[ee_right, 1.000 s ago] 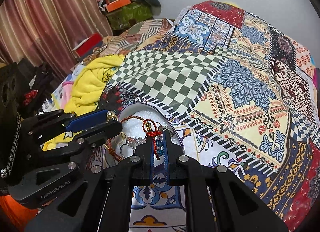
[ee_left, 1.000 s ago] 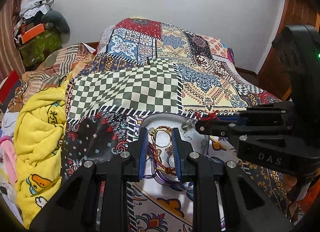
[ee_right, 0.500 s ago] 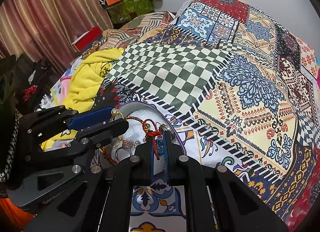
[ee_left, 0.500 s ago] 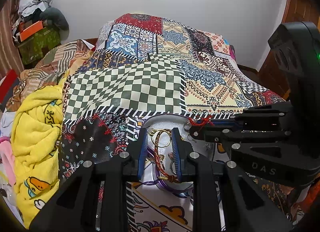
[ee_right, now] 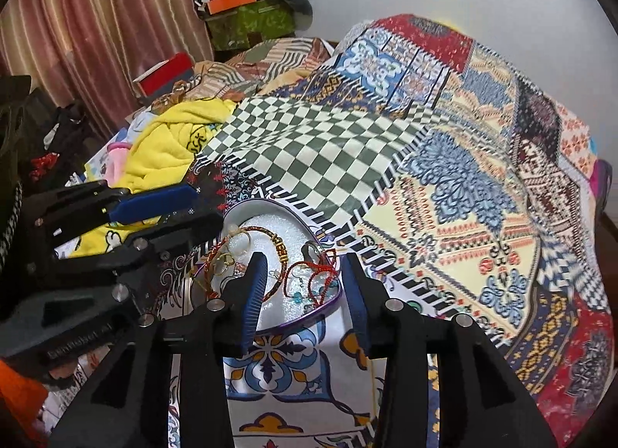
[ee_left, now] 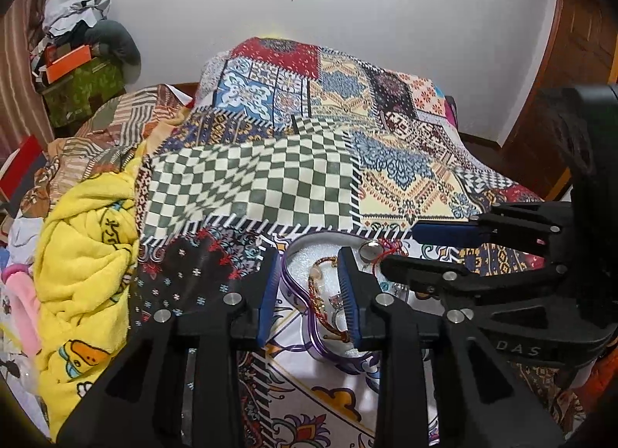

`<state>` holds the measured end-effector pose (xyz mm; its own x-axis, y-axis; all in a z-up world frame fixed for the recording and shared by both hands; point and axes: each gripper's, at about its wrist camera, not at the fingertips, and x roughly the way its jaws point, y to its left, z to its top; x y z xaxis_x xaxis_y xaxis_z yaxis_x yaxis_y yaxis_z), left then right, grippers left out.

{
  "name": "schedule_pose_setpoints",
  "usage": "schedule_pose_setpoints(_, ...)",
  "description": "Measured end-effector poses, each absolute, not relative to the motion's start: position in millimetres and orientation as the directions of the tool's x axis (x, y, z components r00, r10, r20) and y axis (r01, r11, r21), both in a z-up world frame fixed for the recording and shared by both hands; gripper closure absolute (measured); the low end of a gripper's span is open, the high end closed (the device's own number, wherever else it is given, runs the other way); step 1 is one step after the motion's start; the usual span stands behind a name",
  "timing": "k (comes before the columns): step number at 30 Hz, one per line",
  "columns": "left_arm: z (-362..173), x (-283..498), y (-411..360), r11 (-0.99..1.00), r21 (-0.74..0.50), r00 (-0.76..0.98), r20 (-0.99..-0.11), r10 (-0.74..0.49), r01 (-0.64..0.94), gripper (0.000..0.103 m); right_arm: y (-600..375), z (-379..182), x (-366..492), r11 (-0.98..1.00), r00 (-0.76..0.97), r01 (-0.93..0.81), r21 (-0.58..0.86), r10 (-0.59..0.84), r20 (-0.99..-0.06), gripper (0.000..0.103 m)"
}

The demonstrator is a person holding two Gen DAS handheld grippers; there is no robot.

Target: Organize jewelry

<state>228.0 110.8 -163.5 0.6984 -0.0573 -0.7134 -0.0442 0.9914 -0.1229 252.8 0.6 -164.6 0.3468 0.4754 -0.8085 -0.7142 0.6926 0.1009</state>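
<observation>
Grippers both hover spread wide, holding nothing: left gripper (ee_left: 309,285) and right gripper (ee_right: 303,282) over the heart-shaped tray (ee_right: 328,303), red thread bracelet (ee_right: 314,274) lying inside at six o'clock.

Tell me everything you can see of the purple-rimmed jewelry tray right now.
The tray is a shallow curved dish with a translucent purple rim and a white, foam-like lining. It lies flat on the patterned bedspread, near its front edge. Inside lie tangled pieces: a red cord bracelet, a dark bangle with gold beads, a metal ring, and small charms. Both grippers, left and right, hover open over it; contact is unclear.
</observation>
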Motion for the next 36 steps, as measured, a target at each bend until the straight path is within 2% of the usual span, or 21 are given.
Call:
schedule_pose_setpoints(13, -100.6, 184.2, 104.9, 0.993, -0.104, 0.781, -0.625, -0.022, -0.055, 0.073, -26.0, -107.7, 220.6, 0.708, 0.431, -0.699, 0.099, 0.528, -0.732, 0.066)
schedule_pose_setpoints(20, -50.6, 137.7, 91.8, 0.994, -0.093, 0.853, -0.522, -0.003, -0.054, 0.073, -54.6, -48.0, 181.9, 0.737, 0.543, -0.668, 0.1, 0.576, -0.611, 0.066)
schedule_pose_setpoints(25, -15.7, 93.2, 77.8, 0.995, -0.08, 0.908, -0.419, 0.014, -0.052, 0.073, -73.0, -7.8, 134.2, 0.762, 0.652, -0.645, 0.057, 0.588, -0.479, 0.066)
schedule_pose_setpoints(27, -1.5, 72.4, 69.7, 0.996, -0.08, 0.932, -0.363, 0.012, -0.043, 0.071, -77.5, 2.9, 119.0, 0.772, 0.685, -0.634, 0.044, 0.588, -0.43, 0.063)
schedule_pose_setpoints(31, 20.6, 34.6, 53.3, 0.998, -0.041, 0.967, -0.252, 0.042, -0.054, 0.06, -92.3, 24.4, 81.6, 0.802, 0.761, -0.596, 0.035, 0.578, -0.296, 0.048)
schedule_pose_setpoints(33, 27.2, 19.0, 45.5, 0.997, -0.018, 0.976, -0.207, 0.069, -0.075, 0.052, -97.6, 29.9, 68.6, 0.821, 0.791, -0.571, 0.029, 0.559, -0.247, 0.042)
schedule_pose_setpoints(35, 30.6, 7.3, 40.7, 0.996, -0.01, 0.98, -0.175, 0.09, -0.093, 0.036, -101.3, 33.9, 55.3, 0.838, 0.819, -0.545, 0.019, 0.538, -0.199, 0.026)
schedule_pose_setpoints(36, 31.6, 2.1, 37.7, 0.995, -0.005, 0.982, -0.16, 0.1, -0.102, 0.033, -102.5, 34.7, 50.6, 0.845, 0.83, -0.534, 0.017, 0.528, -0.182, 0.022)
